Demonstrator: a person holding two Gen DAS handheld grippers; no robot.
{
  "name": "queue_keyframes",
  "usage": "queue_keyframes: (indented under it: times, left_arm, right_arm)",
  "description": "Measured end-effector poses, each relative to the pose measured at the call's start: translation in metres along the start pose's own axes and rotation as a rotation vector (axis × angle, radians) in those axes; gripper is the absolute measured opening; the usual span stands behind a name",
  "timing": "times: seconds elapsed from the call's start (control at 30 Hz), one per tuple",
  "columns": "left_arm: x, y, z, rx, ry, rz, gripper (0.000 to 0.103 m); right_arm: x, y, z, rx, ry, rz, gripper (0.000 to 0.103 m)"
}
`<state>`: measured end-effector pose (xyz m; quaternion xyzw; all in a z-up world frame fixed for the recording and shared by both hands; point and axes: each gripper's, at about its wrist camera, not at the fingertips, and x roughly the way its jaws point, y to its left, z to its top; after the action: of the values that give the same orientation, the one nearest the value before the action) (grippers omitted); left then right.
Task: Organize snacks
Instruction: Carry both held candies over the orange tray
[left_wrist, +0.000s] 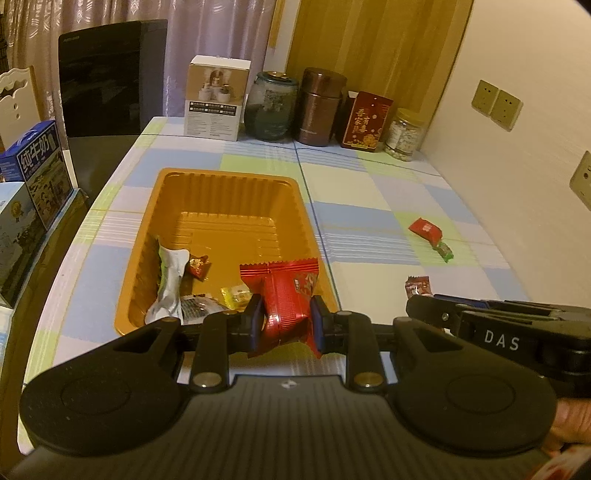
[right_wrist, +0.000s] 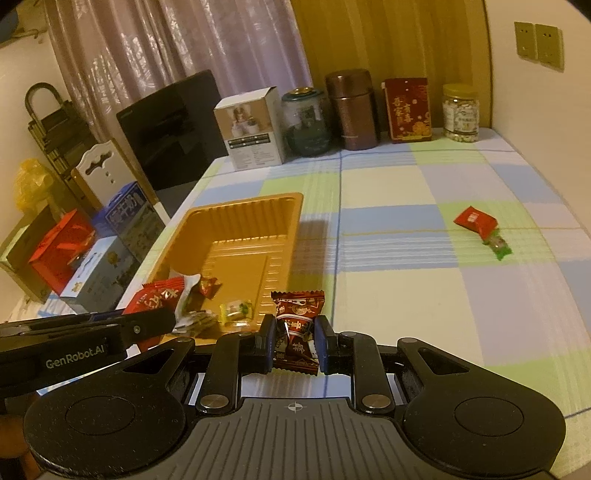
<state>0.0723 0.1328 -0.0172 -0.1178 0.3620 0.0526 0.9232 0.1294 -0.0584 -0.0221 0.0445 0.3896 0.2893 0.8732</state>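
Observation:
An orange plastic tray (left_wrist: 221, 192) (right_wrist: 236, 218) lies on the checked tablecloth and holds several small snacks at its near end, among them a silver packet (left_wrist: 168, 284) and a yellow candy (left_wrist: 236, 295). My left gripper (left_wrist: 286, 319) is shut on a red snack packet (left_wrist: 288, 291) above the tray's near right corner. My right gripper (right_wrist: 295, 341) is shut on a dark brown candy packet (right_wrist: 297, 325) just right of the tray. A red packet (left_wrist: 424, 227) (right_wrist: 474, 219) and a green candy (left_wrist: 445, 251) (right_wrist: 498, 245) lie on the cloth at the right.
Along the table's back edge stand a white box (left_wrist: 216, 98), a glass jar (left_wrist: 271, 105), a brown canister (left_wrist: 319, 107), a red box (left_wrist: 365, 122) and a clear jar (left_wrist: 404, 133). Milk cartons (left_wrist: 35, 166) stand off the left edge. A wall is at right.

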Motion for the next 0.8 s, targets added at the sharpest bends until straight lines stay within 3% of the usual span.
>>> queue_keyframes:
  times: [0.8]
  left_arm:
    - [0.043, 0.05, 0.034, 0.001, 0.013, 0.062, 0.024]
  right_arm:
    - [0.068, 0.028, 0.033, -0.036, 0.026, 0.081, 0.023]
